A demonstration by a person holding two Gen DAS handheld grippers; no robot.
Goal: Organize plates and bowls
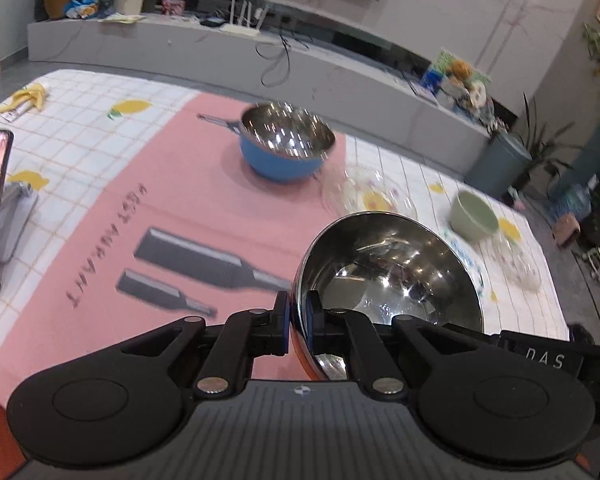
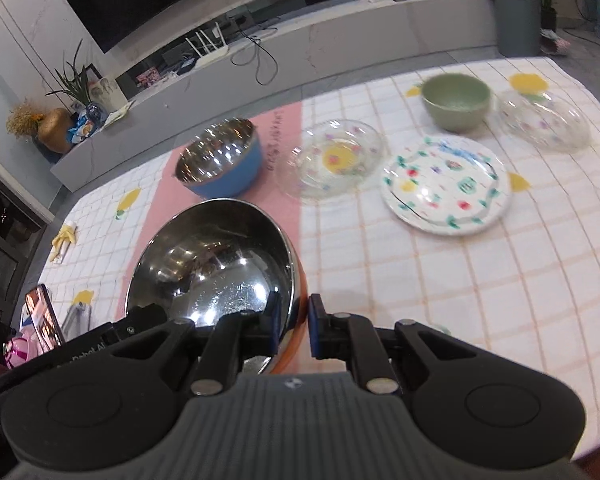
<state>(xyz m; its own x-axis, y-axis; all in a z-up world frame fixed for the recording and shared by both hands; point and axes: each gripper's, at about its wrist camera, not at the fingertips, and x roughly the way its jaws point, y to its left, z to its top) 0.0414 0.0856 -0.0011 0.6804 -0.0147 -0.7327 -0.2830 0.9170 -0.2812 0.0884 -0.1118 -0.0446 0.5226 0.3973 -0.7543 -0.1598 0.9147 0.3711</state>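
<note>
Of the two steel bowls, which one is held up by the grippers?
The orange-sided steel bowl: the left gripper and the right gripper both pinch its rim. The blue-sided steel bowl stands alone on the pink mat.

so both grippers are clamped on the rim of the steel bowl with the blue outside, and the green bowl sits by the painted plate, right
Not quite. The held steel bowl has an orange outside, seen at its rim in both wrist views. The blue-sided bowl sits free on the pink mat. The rest holds: left gripper and right gripper both have jaws shut on its rim, and the green bowl sits by the painted plate.
</note>
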